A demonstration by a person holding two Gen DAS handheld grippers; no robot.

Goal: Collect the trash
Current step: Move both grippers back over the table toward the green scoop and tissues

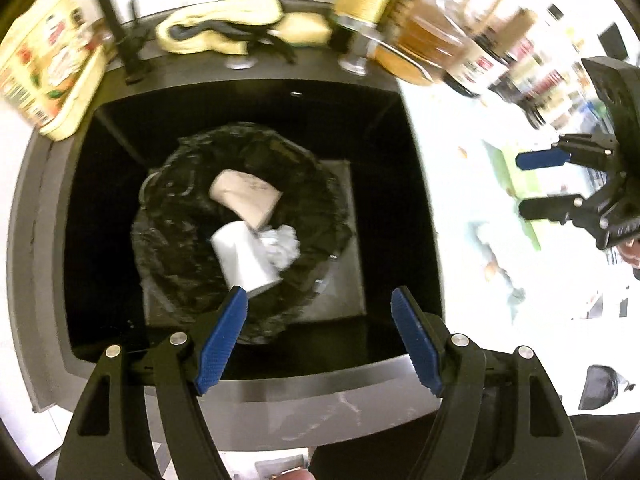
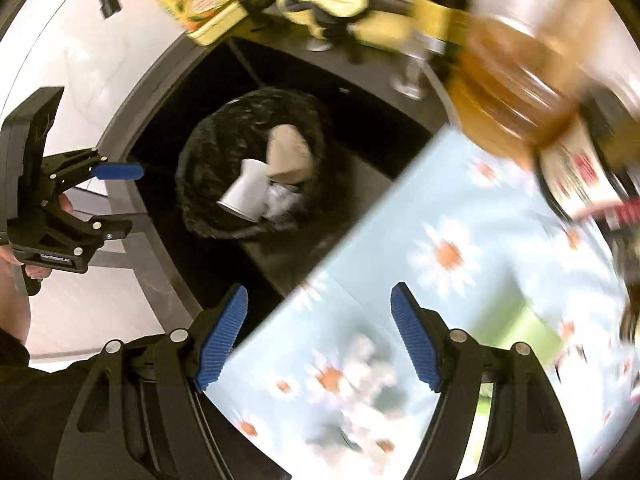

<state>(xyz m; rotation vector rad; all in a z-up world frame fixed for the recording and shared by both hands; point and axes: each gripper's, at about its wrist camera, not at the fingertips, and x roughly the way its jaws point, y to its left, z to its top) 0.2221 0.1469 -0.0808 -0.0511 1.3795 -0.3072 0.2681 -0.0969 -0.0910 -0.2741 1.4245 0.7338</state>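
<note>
A bin lined with a black bag [image 1: 180,248] stands inside a dark sink [image 1: 320,396]. In it lie a tan paper cup [image 1: 248,196], a white cup [image 1: 240,260] and a crumpled white tissue [image 1: 284,244]. My left gripper [image 1: 320,296] hangs open above the bin's near side, nothing between its blue pads. My right gripper [image 1: 520,184] is off to the right over the counter, also open and empty. In the right wrist view the bin [image 2: 208,168], tan cup [image 2: 288,156] and white cup [image 2: 244,192] sit up left, my right gripper [image 2: 320,292] is over a flowered cloth [image 2: 440,260], and my left gripper [image 2: 134,198] shows at the left.
A yellow food box [image 1: 48,68] stands at the sink's back left. A yellow cloth [image 1: 224,28] lies behind the sink beside two metal tap bases [image 1: 356,60]. Several bottles and jars [image 1: 440,48] crowd the back right. A hand [image 2: 12,256] holds the left gripper.
</note>
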